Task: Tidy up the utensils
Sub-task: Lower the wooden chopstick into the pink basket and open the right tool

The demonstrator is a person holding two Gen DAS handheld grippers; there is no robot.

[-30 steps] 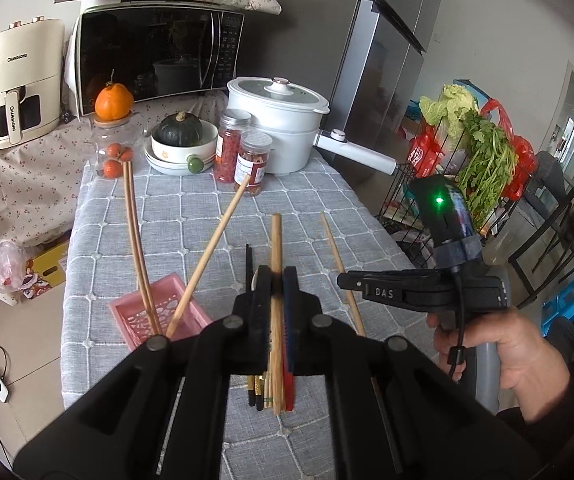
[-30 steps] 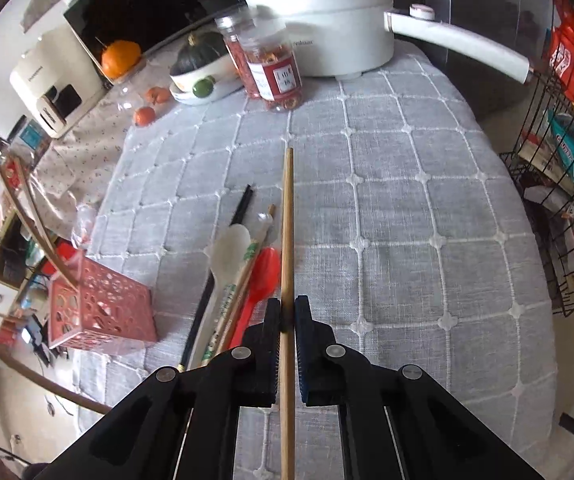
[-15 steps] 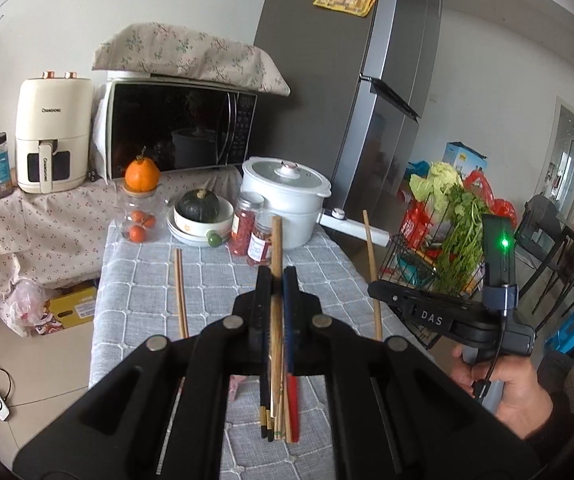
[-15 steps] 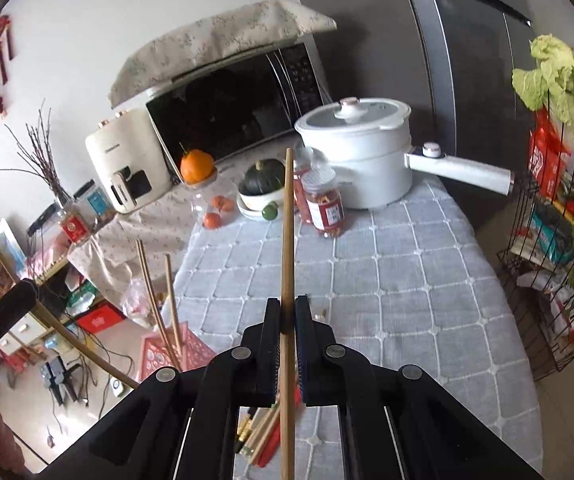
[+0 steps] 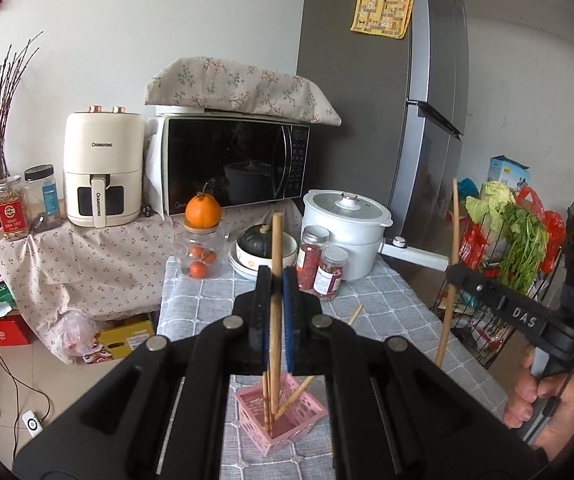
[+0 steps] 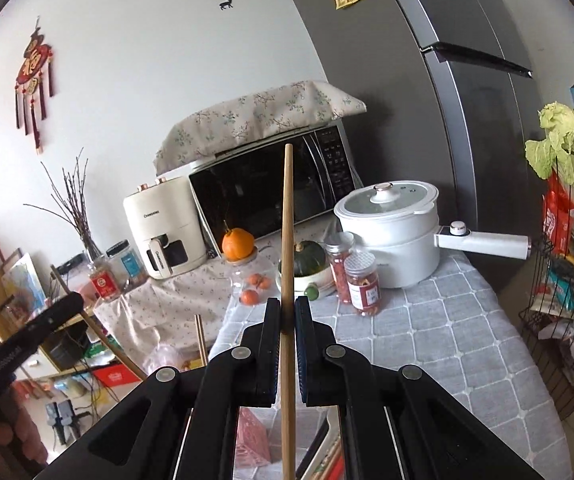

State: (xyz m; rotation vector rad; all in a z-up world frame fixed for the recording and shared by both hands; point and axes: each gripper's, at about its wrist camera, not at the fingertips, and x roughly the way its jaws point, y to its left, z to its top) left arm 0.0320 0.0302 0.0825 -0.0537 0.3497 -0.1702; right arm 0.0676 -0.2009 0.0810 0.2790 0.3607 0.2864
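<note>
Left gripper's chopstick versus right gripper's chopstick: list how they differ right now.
The left gripper holds its chopstick with the lower end down inside the pink basket, among other sticks; the right gripper holds its chopstick higher, outside the basket. Both are bare wood, near upright, clamped mid-shaft.

Two grippers, the left gripper point(image 5: 277, 280) and the right gripper point(image 6: 287, 312), each clamp one wooden chopstick point(image 5: 276, 248) point(image 6: 287, 220). One pink basket point(image 5: 283, 420) holds about three chopsticks. On the table point(image 5: 387, 312): two red-filled jars point(image 5: 313, 258), one white pot point(image 5: 347, 228), one orange point(image 5: 203, 210), one squash point(image 5: 261, 236).
</note>
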